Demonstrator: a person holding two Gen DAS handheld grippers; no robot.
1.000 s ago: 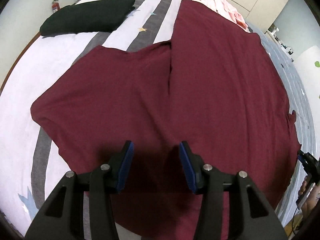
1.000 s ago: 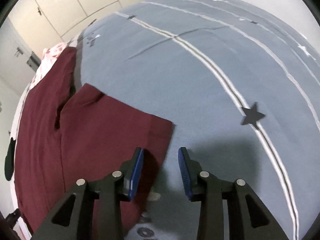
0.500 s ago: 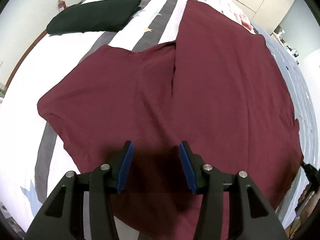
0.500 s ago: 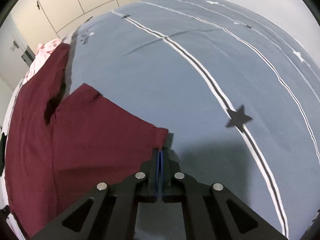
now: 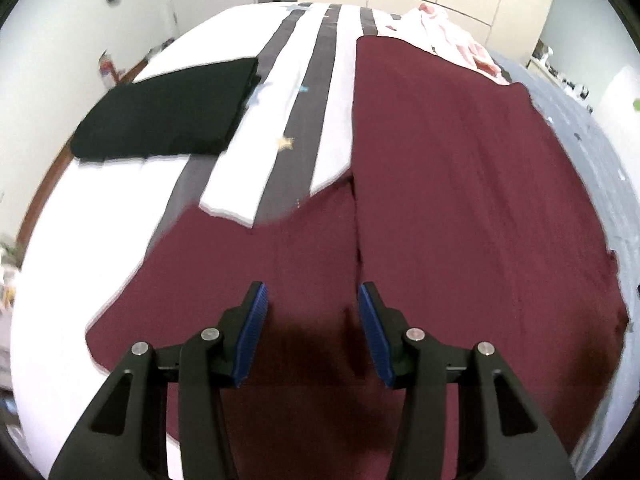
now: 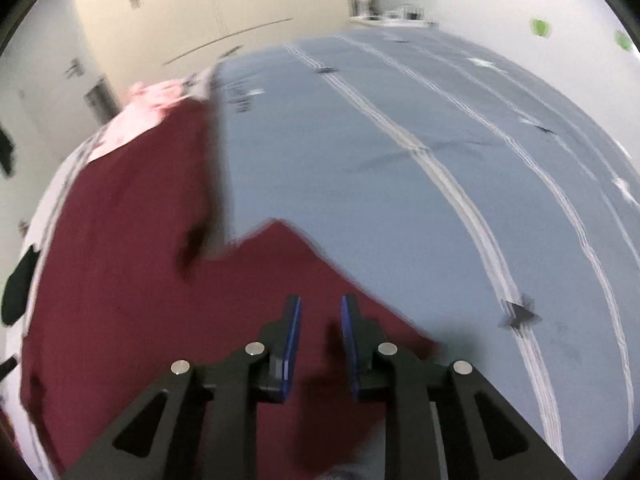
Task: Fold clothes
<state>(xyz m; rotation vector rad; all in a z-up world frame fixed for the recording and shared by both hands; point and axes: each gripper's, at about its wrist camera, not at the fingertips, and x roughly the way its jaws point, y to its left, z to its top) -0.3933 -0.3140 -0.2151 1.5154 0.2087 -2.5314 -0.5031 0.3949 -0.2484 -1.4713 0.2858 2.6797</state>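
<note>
One maroon garment (image 5: pixel 460 208) lies spread flat on the bed (image 5: pixel 100 232); your left gripper (image 5: pixel 311 336) and right gripper (image 6: pixel 320 340) hover over it, fingers parted, holding nothing.

There is one maroon garment (image 5: pixel 460 200) spread on the bed, one folded black garment (image 5: pixel 168 112) and one pink garment (image 5: pixel 452 40) at the far end. The bed (image 6: pixel 400 184) is one, with a white striped cover (image 5: pixel 304 92) and a blue one. There are two grippers, left (image 5: pixel 310 322) and right (image 6: pixel 319 334), each with two blue pads (image 5: pixel 251 332).
</note>
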